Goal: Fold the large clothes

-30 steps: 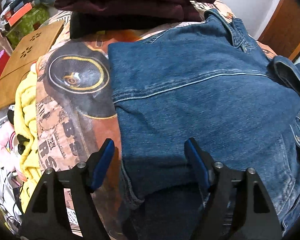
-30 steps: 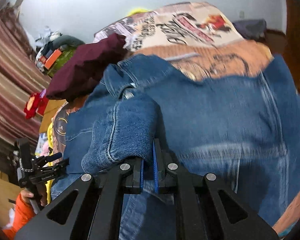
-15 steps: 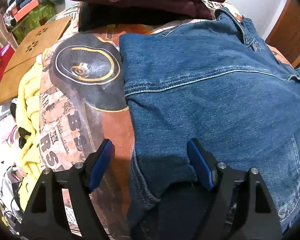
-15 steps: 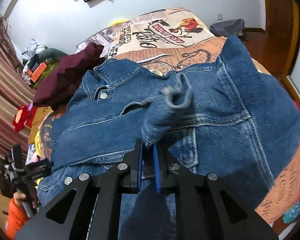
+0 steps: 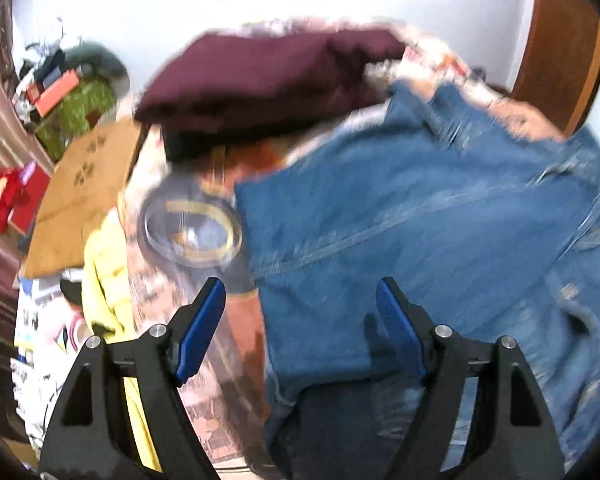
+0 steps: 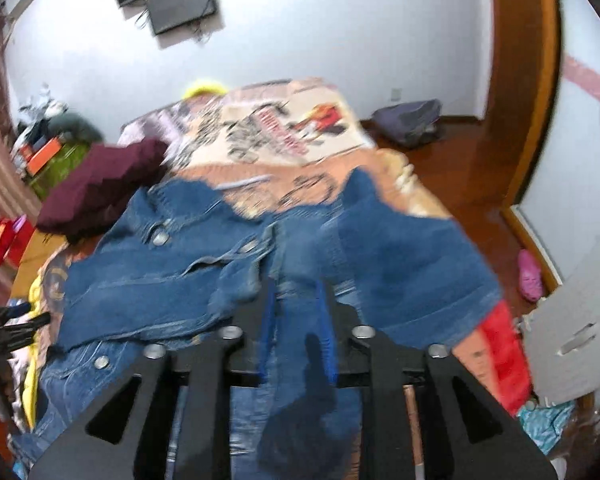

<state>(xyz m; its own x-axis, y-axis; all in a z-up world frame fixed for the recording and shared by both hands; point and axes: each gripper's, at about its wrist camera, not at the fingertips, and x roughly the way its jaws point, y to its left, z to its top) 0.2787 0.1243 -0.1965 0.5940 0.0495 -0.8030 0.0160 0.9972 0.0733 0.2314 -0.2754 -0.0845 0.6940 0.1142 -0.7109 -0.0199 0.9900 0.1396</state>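
Denim jacket lies on the bed, partly folded: back panel up, collar at the far end by the maroon garment, hem toward me. Long axis runs near to far.

Left tool: wide open, holding nothing. Its right finger is over the denim and its left finger over the printed bedspread, so the jacket's left fold edge runs between them. I judge this tool the nearer one for that edge.

Right tool: partly open; denim shows in the gap, but the blur means I cannot tell whether the pads touch it. The jacket spreads ahead and to both sides.

View differences: the left wrist view shows the clean left edge and yoke seam. The right wrist view alone shows the buttoned front bunched on the left, a flat panel on the right, and the right bed edge with floor beyond.
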